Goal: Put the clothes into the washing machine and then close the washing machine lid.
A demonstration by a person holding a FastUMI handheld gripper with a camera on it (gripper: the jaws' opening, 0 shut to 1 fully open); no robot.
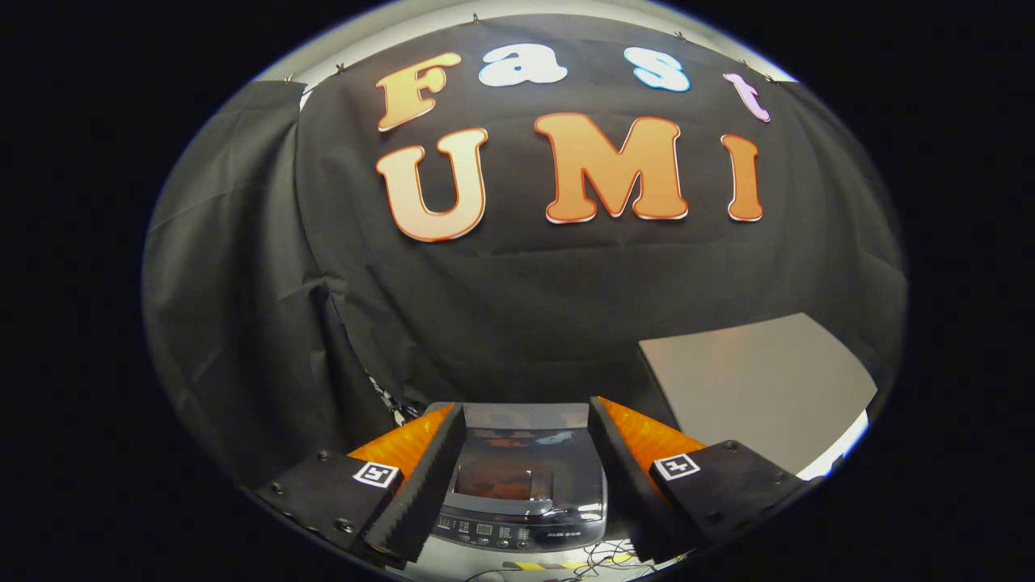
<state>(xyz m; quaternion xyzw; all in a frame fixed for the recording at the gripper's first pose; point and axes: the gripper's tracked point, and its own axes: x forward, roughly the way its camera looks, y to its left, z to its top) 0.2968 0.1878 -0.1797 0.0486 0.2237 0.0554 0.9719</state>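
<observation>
A small grey washing machine [525, 477] stands below and ahead of me, seen between my two fingers. Its lid [517, 465] lies flat and shut, with a dark window in it and a control panel [493, 533] along the near edge. My gripper [525, 420] hovers above the machine, open wide, with nothing between the fingers. The fingers [428, 477] frame the machine's left and right sides without touching it.
A grey tabletop [760, 388] lies to the right, beyond the right finger. Black cloth hangs behind and to the left of the machine. Some thin cables [590, 562] lie on the pale surface in front of the machine.
</observation>
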